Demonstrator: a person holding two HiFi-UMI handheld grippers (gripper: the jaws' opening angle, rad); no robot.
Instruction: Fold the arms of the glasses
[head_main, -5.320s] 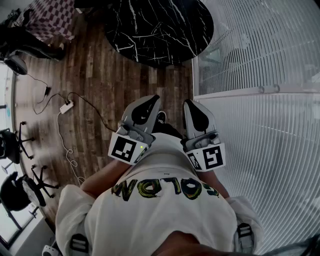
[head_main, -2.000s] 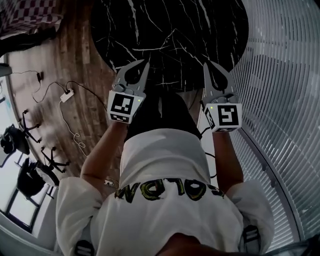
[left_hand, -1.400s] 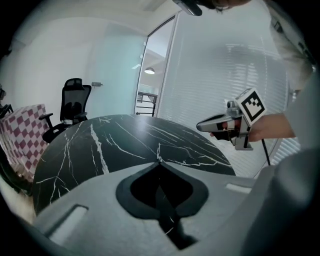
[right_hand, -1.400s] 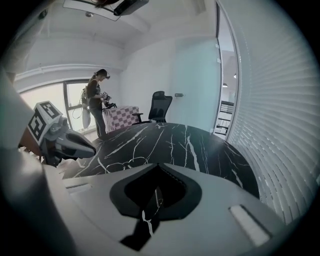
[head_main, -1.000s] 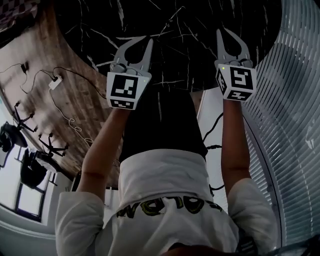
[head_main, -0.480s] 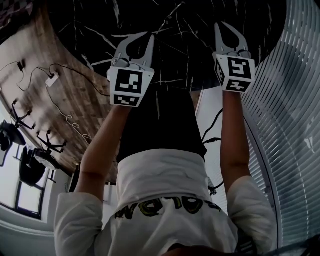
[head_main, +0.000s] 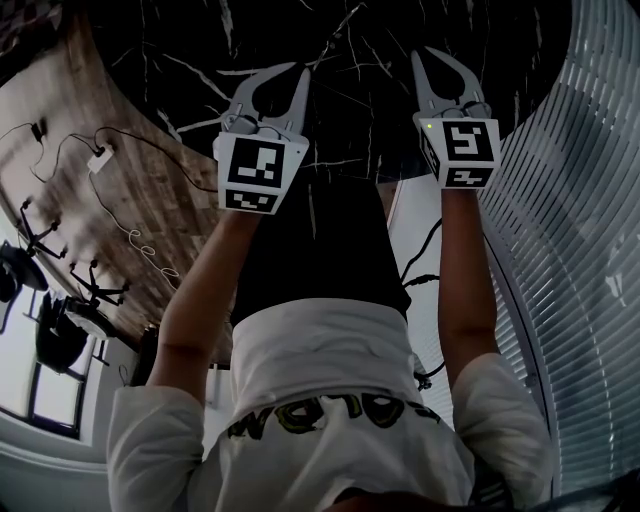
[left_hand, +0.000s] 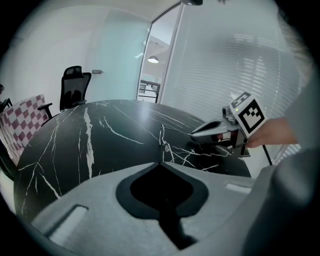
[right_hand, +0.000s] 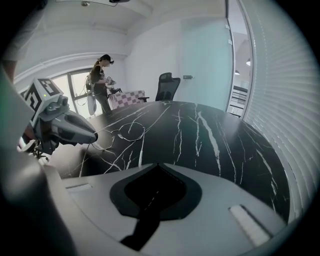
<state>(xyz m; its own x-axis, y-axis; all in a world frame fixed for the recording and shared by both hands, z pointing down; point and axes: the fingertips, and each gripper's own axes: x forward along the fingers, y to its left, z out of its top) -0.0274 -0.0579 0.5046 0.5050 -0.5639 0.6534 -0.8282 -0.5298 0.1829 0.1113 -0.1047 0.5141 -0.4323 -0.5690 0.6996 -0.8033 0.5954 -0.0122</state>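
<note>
Both arms stretch forward; left tongs (head_main: 297, 71) and right tongs (head_main: 424, 53), clenched empty, hover over the worktop (head_main: 360, 100) near the glasses (right_hand: 119, 135).

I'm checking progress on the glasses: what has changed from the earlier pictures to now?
The person stepped up to the black table, and the left gripper and right gripper went from near the body to out over it. Nothing gripped or released. Both stayed shut and empty; the glasses lie untouched.
</note>
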